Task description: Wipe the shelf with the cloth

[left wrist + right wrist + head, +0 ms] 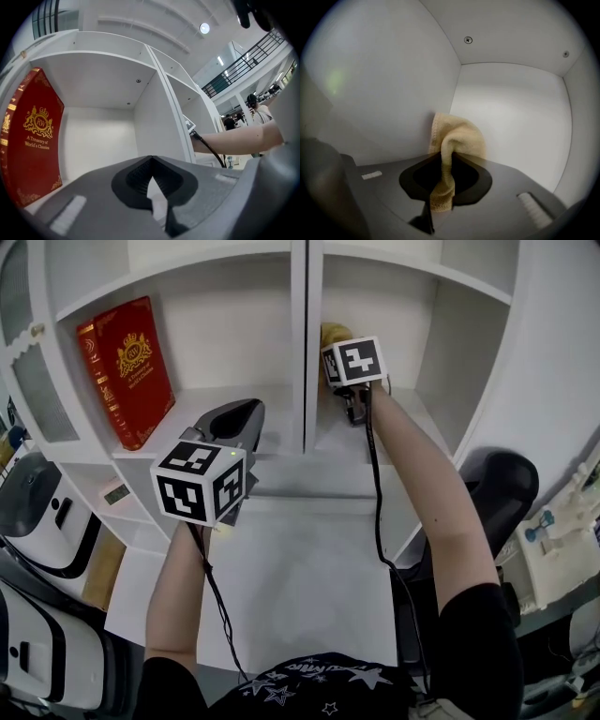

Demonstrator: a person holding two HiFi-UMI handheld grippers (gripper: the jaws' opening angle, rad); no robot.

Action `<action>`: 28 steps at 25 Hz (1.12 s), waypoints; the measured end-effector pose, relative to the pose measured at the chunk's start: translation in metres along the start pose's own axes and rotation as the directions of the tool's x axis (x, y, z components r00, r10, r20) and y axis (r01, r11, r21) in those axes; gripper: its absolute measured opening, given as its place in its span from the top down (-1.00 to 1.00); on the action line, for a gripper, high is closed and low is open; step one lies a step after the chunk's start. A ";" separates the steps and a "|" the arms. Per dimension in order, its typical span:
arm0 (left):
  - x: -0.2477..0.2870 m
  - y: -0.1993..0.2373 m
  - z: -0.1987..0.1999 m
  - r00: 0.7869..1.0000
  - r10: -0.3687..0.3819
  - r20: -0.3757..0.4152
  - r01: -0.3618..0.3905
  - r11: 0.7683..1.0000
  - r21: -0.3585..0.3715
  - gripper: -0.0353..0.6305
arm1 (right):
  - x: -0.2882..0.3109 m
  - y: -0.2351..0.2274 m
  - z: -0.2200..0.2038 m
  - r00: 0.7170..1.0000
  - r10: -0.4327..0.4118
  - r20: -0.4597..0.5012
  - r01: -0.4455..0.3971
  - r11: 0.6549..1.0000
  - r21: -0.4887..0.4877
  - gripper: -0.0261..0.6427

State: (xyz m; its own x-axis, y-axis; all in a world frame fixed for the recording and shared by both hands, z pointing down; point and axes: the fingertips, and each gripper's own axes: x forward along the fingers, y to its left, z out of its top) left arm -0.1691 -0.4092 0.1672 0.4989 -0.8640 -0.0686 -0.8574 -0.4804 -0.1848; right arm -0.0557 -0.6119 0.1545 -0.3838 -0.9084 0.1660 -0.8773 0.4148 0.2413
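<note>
The cloth (458, 135) is clamped between the jaws of the right gripper (443, 161), which is held inside the right compartment of the white shelf (298, 343). The cloth's free end is bunched beyond the jaw tips, close against the compartment's left wall near the back corner. The left gripper (151, 159) is held closed and empty, in front of the left compartment, where a red book (127, 367) is leaned upright against the left wall.
</note>
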 end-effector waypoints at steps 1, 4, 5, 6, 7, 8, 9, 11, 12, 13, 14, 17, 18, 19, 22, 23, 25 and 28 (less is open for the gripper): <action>0.001 0.001 0.001 1.000 -0.001 0.004 0.001 1.000 -0.002 0.89 | 0.000 0.000 0.000 1.000 -0.002 0.000 0.002 1.000 -0.004 0.68; 0.005 -0.001 0.000 1.000 -0.010 0.007 0.010 1.000 -0.006 0.89 | 0.000 -0.001 -0.001 1.000 0.006 -0.001 -0.006 1.000 -0.010 0.68; 0.007 -0.002 -0.001 1.000 -0.013 0.005 0.013 1.000 -0.008 0.89 | -0.001 -0.001 -0.001 1.000 0.009 -0.004 -0.009 1.000 -0.012 0.68; 0.008 -0.003 -0.002 1.000 -0.017 0.003 0.017 1.000 -0.010 0.89 | -0.001 -0.002 -0.002 1.000 0.011 -0.006 -0.011 1.000 -0.013 0.68; 0.009 -0.005 -0.003 1.000 -0.021 0.000 0.021 1.000 -0.011 0.89 | -0.002 -0.004 -0.003 1.000 0.012 -0.009 -0.012 1.000 -0.013 0.68; 0.010 -0.007 -0.004 1.000 -0.026 -0.004 0.026 1.000 -0.010 0.89 | -0.002 -0.005 -0.004 1.000 0.012 -0.011 -0.012 1.000 -0.013 0.68; 0.011 -0.009 -0.005 1.000 -0.030 -0.008 0.030 1.000 -0.009 0.89 | -0.003 -0.007 -0.005 1.000 0.010 -0.013 -0.010 1.000 -0.011 0.68; 0.012 -0.011 -0.007 0.999 -0.036 -0.013 0.036 0.999 -0.008 0.89 | -0.006 -0.012 -0.008 1.000 0.002 -0.018 -0.002 1.000 -0.003 0.68; 0.012 -0.012 -0.007 0.999 -0.038 -0.014 0.038 0.999 -0.008 0.89 | -0.007 -0.015 -0.009 1.000 -0.004 -0.021 0.004 1.000 0.004 0.68; 0.013 -0.013 -0.007 0.999 -0.040 -0.015 0.040 0.999 -0.007 0.89 | -0.009 -0.019 -0.011 1.000 -0.011 -0.024 0.011 1.000 0.010 0.68; 0.013 -0.014 -0.007 0.999 -0.041 -0.015 0.041 0.999 -0.007 0.89 | -0.011 -0.022 -0.012 0.999 -0.019 -0.028 0.019 1.000 0.015 0.68; 0.014 -0.015 -0.007 0.999 -0.043 -0.015 0.042 0.999 -0.012 0.89 | -0.016 -0.035 -0.018 0.998 -0.047 -0.044 0.047 0.999 0.017 0.68; 0.014 -0.015 -0.007 0.999 -0.044 -0.014 0.044 0.999 -0.014 0.89 | -0.018 -0.039 -0.020 0.997 -0.057 -0.050 0.058 0.998 0.016 0.68; 0.014 -0.017 -0.008 0.999 -0.046 -0.014 0.046 0.999 -0.016 0.89 | -0.021 -0.044 -0.022 0.996 -0.067 -0.056 0.068 0.998 0.016 0.68; 0.015 -0.021 -0.010 0.998 -0.054 -0.020 0.054 0.998 -0.018 0.89 | -0.027 -0.058 -0.028 0.993 -0.094 -0.071 0.096 0.995 0.020 0.68; 0.015 -0.023 -0.010 0.998 -0.057 -0.021 0.057 0.998 -0.018 0.89 | -0.029 -0.063 -0.030 0.992 -0.103 -0.076 0.104 0.994 0.020 0.68; 0.016 -0.026 -0.010 0.998 -0.061 -0.021 0.061 0.998 -0.016 0.89 | -0.032 -0.071 -0.033 0.989 -0.121 -0.084 0.123 0.992 0.019 0.68; 0.017 -0.029 -0.009 0.998 -0.066 -0.023 0.066 0.998 -0.012 0.89 | -0.038 -0.084 -0.038 0.983 -0.154 -0.096 0.157 0.987 0.022 0.68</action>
State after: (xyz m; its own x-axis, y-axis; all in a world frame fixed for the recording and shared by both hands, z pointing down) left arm -0.1373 -0.4111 0.1806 0.5513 -0.8336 -0.0333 -0.8242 -0.5380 -0.1768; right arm 0.0431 -0.6099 0.1643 -0.2143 -0.9522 0.2175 -0.9330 0.2655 0.2431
